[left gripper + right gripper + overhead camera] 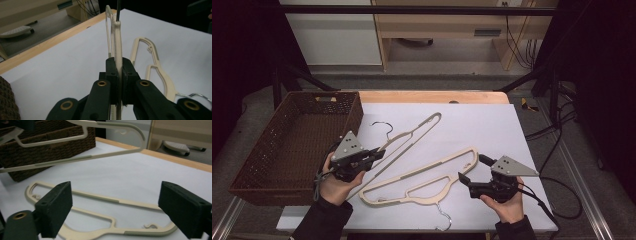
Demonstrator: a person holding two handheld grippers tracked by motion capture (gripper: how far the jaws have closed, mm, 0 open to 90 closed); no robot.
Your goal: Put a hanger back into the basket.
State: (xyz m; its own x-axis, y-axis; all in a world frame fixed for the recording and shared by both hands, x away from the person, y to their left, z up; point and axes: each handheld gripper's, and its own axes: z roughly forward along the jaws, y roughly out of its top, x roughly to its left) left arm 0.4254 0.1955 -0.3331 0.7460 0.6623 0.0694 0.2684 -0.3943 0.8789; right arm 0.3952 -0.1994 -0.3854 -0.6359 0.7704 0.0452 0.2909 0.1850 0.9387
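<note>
Cream plastic hanger (412,135) clamped edge-on in left gripper (119,75), jaws shut tight on its bar, lifted beside wicker basket (287,145). Right gripper (115,210) gaping wide, empty, above second hanger (422,182) flat on white sheet (492,125). Best kept level and swung clear of basket rim before lowering.

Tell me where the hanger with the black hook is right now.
In the high view, that hanger is left of centre, clamped in the left gripper, beside the wicker basket.
</note>
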